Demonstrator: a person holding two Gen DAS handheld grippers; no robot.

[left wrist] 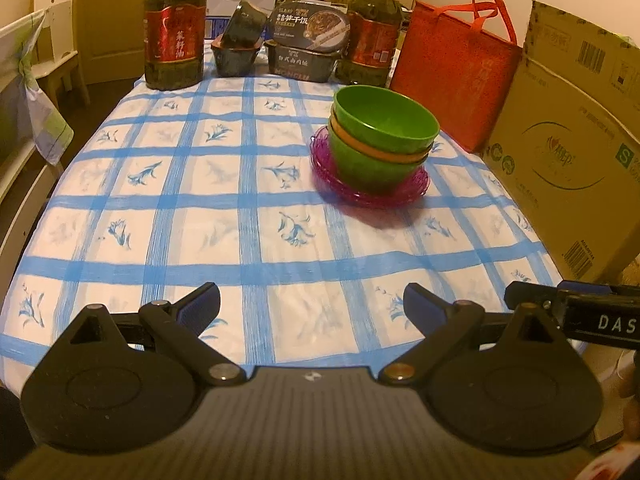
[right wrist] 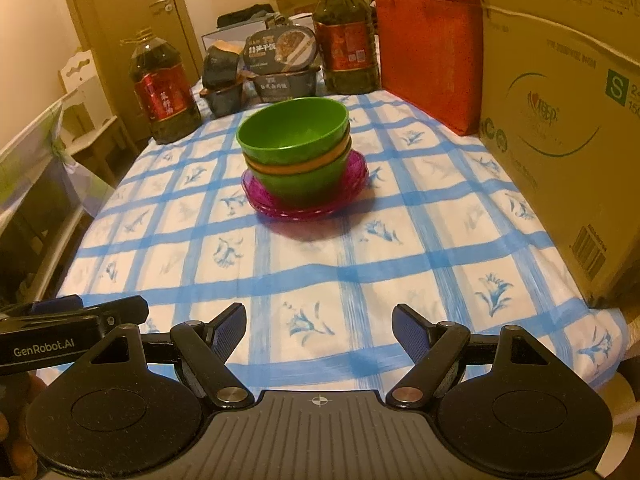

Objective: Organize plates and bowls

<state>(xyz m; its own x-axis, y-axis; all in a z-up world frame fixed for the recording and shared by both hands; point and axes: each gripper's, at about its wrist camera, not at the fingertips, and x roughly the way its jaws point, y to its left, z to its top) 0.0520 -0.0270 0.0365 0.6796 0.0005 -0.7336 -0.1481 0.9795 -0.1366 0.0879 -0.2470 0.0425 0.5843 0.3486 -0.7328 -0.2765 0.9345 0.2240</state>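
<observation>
Both hand-held grippers, left (left wrist: 311, 307) and right (right wrist: 319, 326), gape empty; stacked bowls (right wrist: 296, 148) on purple plates (right wrist: 304, 204) sit well ahead

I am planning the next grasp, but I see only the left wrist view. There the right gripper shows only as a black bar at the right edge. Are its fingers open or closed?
Observer: In the right wrist view the right gripper has its fingers open, with only the tablecloth between them.
Operator: Where is the bowl stack from that gripper?
Observer: It sits on the pink plates ahead of the gripper, slightly left of its centre and well apart from the fingers.
Operator: What is behind the oil bottle at the picture's left?
Observer: A door, and here its lever handle shows.
</observation>
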